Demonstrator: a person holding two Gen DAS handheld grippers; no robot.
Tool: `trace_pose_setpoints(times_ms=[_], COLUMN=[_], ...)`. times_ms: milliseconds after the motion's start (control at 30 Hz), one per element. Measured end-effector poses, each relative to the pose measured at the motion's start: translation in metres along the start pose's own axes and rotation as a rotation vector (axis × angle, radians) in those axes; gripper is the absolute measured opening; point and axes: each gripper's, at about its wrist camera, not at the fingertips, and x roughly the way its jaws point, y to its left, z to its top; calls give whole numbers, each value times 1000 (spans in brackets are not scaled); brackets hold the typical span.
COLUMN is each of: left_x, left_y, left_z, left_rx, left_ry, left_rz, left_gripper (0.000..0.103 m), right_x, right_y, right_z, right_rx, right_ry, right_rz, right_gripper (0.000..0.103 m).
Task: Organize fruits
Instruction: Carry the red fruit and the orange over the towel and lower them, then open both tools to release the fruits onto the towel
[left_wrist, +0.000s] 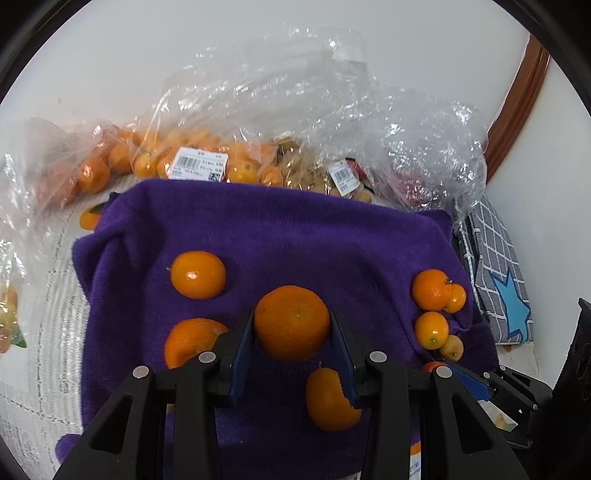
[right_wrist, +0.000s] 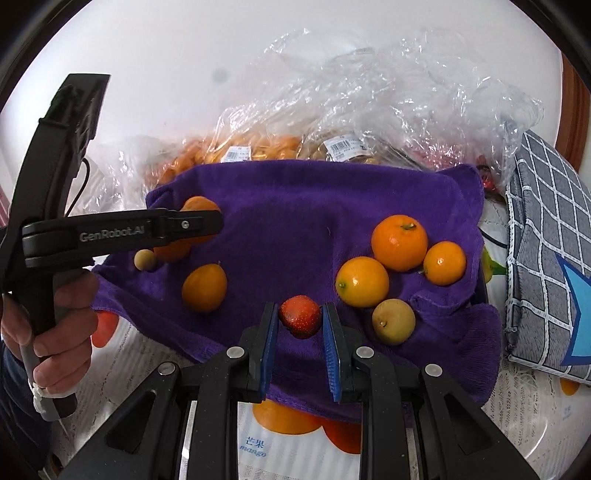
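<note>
Left gripper (left_wrist: 291, 325) is clamped on a large orange (left_wrist: 291, 323), centre frame over the purple towel (left_wrist: 277, 236). Right gripper (right_wrist: 300, 317) is clamped on a small red fruit (right_wrist: 300, 316) (soft, by appearance), lower centre.

Risk: bruising, or loose fruit rolling off the towel.

Only the right view shows the person's hand (right_wrist: 55, 325); only the left shows the left-hand oranges unobstructed.
</note>
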Motion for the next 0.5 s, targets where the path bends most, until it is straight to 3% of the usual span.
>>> trace_pose_setpoints(times_ms=[500], left_x=[15], left_y=[-6], left_z=[-8], left_rx=[2], left_ry=[42], left_rz=[-2], left_gripper=[38], right_x=[3], right_y=[-8], right_z=[-2], right_rx=[40], right_ry=[14], right_rz=[12], right_gripper=[25])
